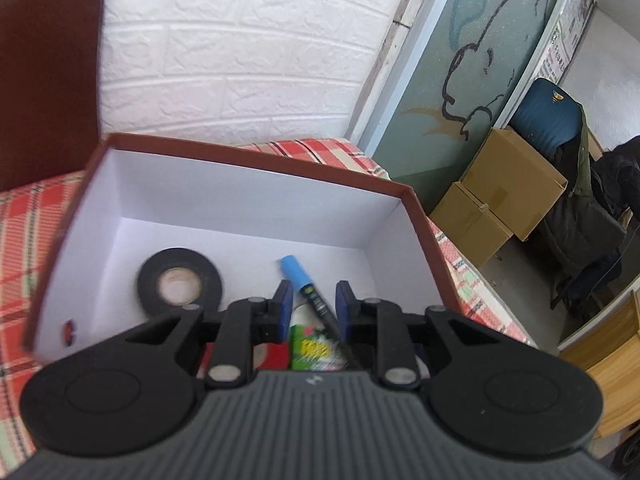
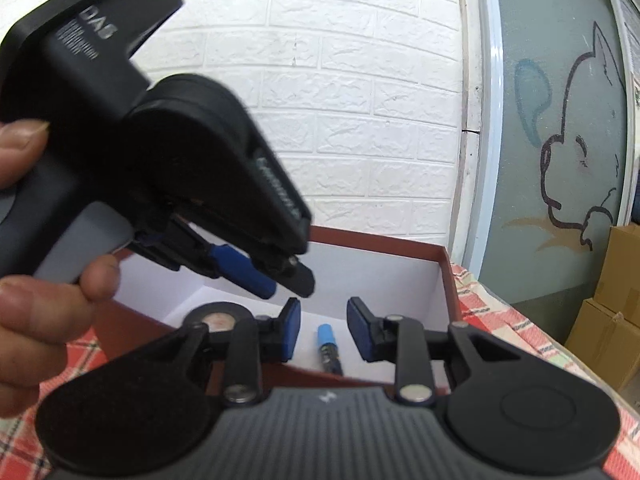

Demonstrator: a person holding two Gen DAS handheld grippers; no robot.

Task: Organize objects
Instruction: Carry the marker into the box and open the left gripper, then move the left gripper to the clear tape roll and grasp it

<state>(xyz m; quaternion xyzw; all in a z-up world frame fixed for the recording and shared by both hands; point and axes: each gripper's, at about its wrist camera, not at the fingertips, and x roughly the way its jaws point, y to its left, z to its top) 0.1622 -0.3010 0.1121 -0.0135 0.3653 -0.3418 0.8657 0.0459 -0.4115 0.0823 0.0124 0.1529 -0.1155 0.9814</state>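
The table point(image 1: 24, 240), under a red plaid cloth, carries the open box point(image 1: 256, 168), brown outside and white within. It sits at the centre of both views because it looks to be the bin where the loose things are gathered, and its lid point(image 1: 44, 88) leans against the wall at ten o'clock, out of the way of reaching arms.

In the left wrist view, the tape point(image 1: 180, 286) lies flat on the box floor at about eight o'clock from centre, and a green pack point(image 1: 316, 348) lies at six o'clock, partly hidden behind the tongs. The pen point(image 1: 308, 292), blue cap pointing to twelve, rests on the box floor. It shows through the gap between the pads, but no pad presses on it.

The left tongs point(image 1: 313, 304) hang over the box interior, jaws a little spread and empty. In the right wrist view they cross in from nine o'clock, with the person's hand point(image 2: 48, 280) around the grip. The right tongs point(image 2: 322, 328) hover at the near wall of the box, jaws likewise parted with nothing between them. The pen point(image 2: 329, 346) lies beyond, inside the box.

Judging by the empty jaws, several items are already stowed.
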